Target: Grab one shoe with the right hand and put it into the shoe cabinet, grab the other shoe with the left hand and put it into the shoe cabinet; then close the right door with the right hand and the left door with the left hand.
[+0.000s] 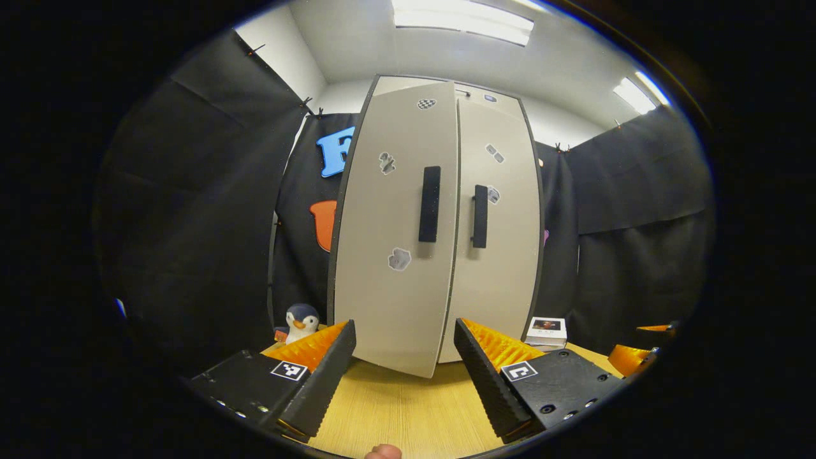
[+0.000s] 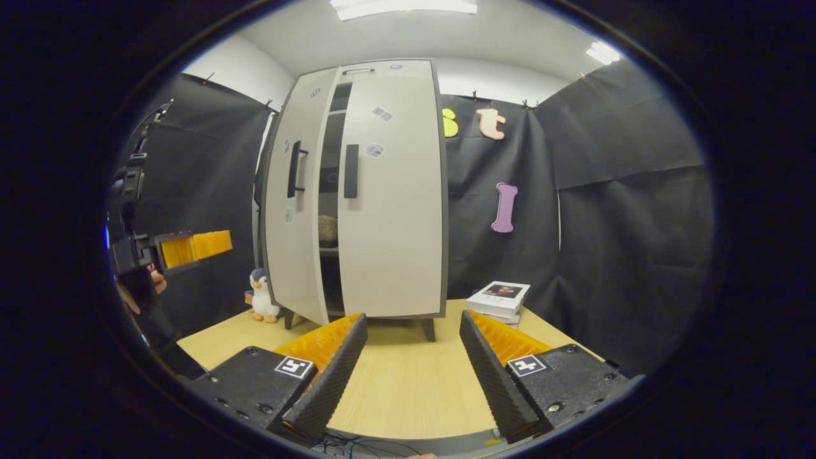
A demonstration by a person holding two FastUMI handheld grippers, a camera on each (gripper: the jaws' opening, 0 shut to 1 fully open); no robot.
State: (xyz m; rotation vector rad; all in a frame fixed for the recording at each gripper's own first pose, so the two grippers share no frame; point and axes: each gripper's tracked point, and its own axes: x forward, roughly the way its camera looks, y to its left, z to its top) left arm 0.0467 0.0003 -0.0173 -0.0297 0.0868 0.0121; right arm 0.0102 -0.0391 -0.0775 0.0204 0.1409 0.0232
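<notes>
Booth with black cloth walls, white ceiling with strip lights, light wood table [image 2: 408, 389] in the middle. The shoe cabinet [image 2: 357, 191] stands upright on short legs at the back of the table. Right door [image 2: 392, 191] sits flat against the cabinet front – looks closed. Left door [image 2: 296, 204] is still ajar, swung out a little, leaving a narrow dark gap between the two doors. Through that gap a shelf shows, with one shoe [image 2: 327, 228] resting on it – brownish, mostly hidden; the second shoe cannot be made out. Each door carries a dark vertical handle near the inner edge and a few small stickers.

In the left gripper view the left hand-held gripper [image 1: 403, 354] faces the cabinet front, lined up roughly with the meeting edges of the doors, jaws spread wide, nothing between them, not touching the door. The left door's lower edge hangs just above and beyond its fingertips. In the right gripper view the right hand-held gripper [image 2: 413, 347] is low over the table, fingers apart and empty, well back from the cabinet.

A penguin plush [image 2: 261, 294] stands on the table just left of the cabinet. A short stack of books [image 2: 498, 298] lies to its right, near the cloth.
</notes>
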